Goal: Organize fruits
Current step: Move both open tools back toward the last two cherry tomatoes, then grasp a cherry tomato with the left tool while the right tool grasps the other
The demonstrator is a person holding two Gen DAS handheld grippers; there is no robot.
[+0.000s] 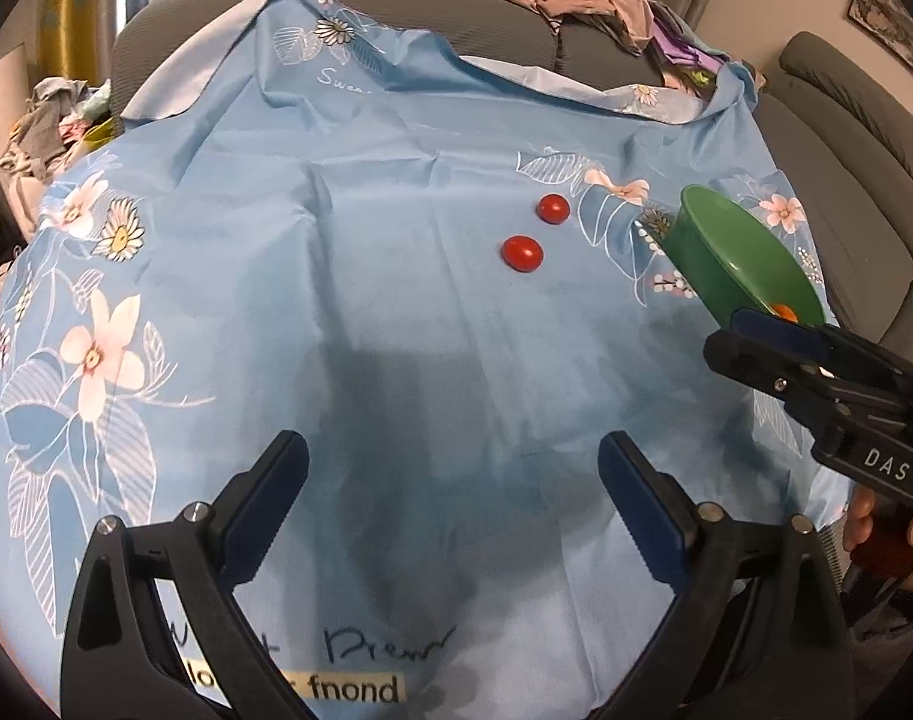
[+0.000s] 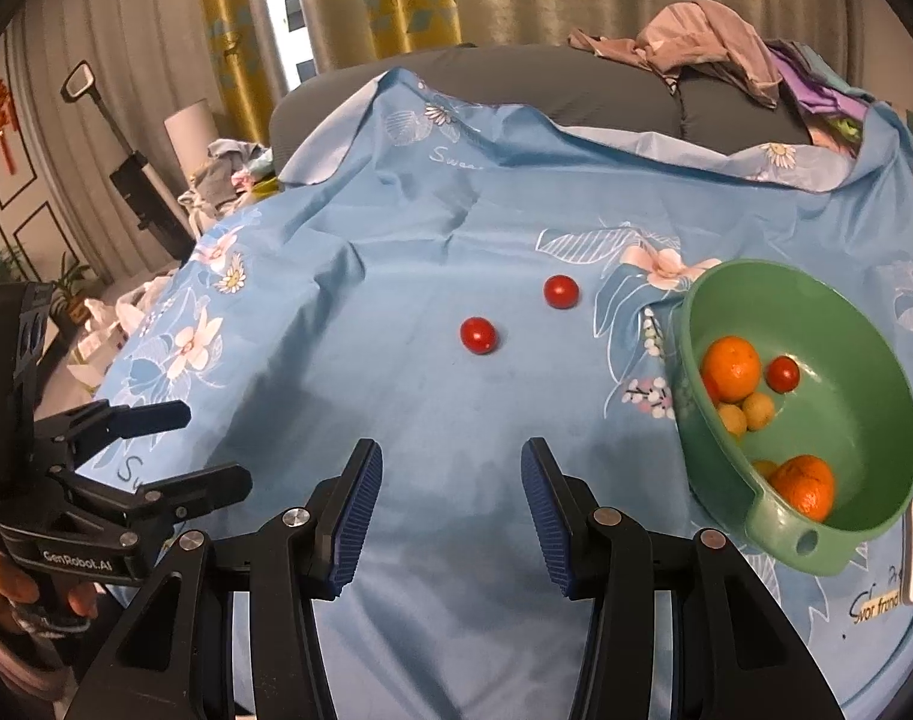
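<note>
A wrinkled light-blue floral cloth (image 2: pixel 396 396), printed "Sweet", covers the surface. At right sits a round green plastic bowl (image 2: pixel 864 420) holding oranges (image 2: pixel 731 367) and small fruits. Two glossy red cherry tomatoes (image 2: pixel 477 335) lie on the cloth, well ahead of both grippers. The left gripper (image 1: pixel 450 474), labelled "GenRobot.AI", and right gripper (image 2: pixel 450 516) have jaws spread, empty.

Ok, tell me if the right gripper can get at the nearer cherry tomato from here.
Probably yes: the right gripper has its jaws open and empty, and only bare blue cloth lies between it and the nearer cherry tomato.
</note>
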